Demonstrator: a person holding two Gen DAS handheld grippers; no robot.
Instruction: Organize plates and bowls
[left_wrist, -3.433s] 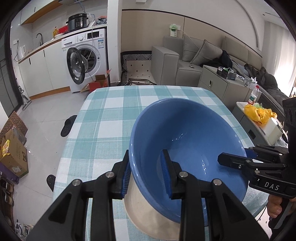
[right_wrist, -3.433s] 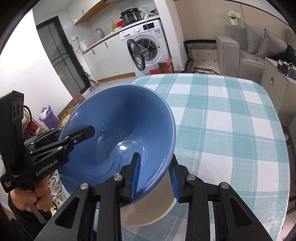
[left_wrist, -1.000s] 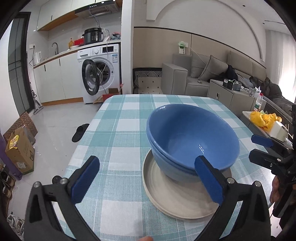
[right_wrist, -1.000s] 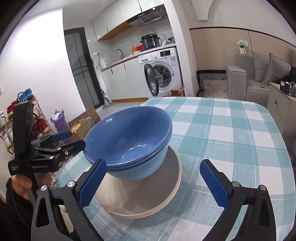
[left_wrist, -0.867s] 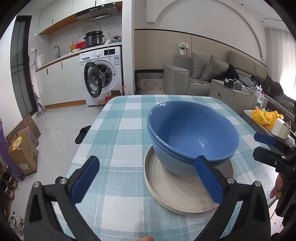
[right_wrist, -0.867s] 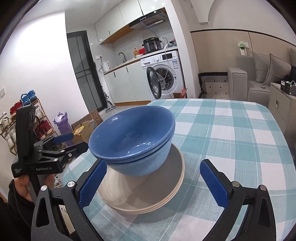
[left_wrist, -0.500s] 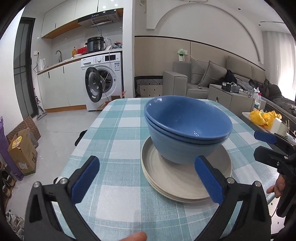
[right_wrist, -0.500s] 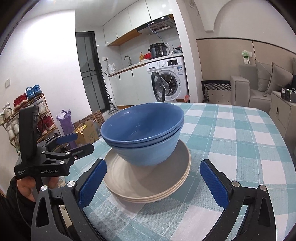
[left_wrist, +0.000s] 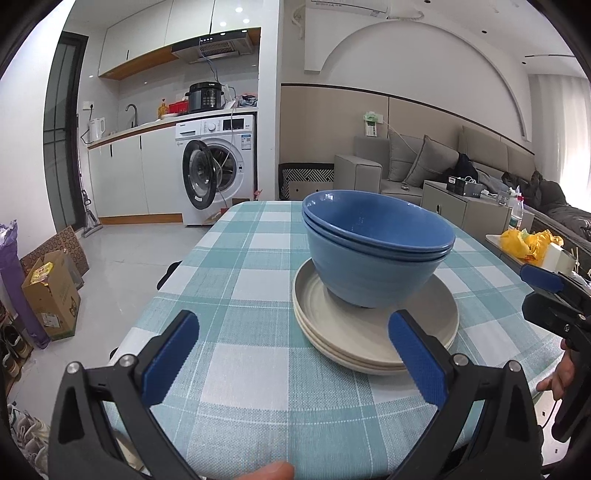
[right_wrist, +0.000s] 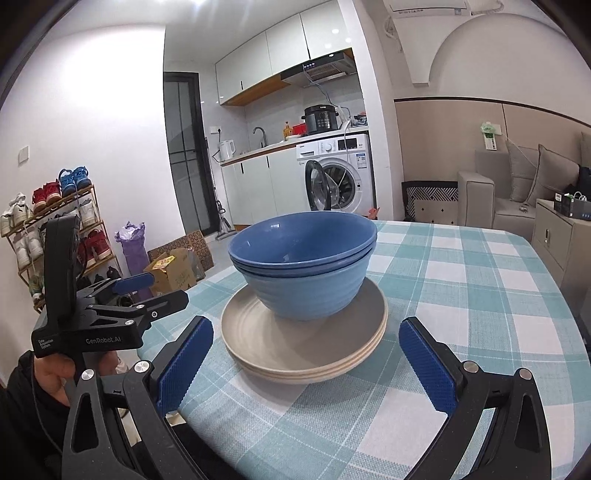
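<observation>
bowls (left_wrist: 376, 254), blue, nested, on beige plates (left_wrist: 373, 332)

Glossy bowls (left_wrist: 376, 254), matt plates (left_wrist: 373, 332), woven cloth (left_wrist: 251, 288).
Ribbed on bowl wall; textured blue pads (right_wrist: 183, 363) set in smooth black plastic.

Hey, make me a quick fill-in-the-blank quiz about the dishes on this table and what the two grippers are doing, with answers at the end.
1. The nested bowls are coloured ____.
2. The bowls sit on a stack of beige ____.
3. The left gripper and the right gripper both have their jaws ____, holding nothing.
4. The tablecloth has a ____ pattern in teal and white.

Answers: blue; plates; open; checked
</observation>
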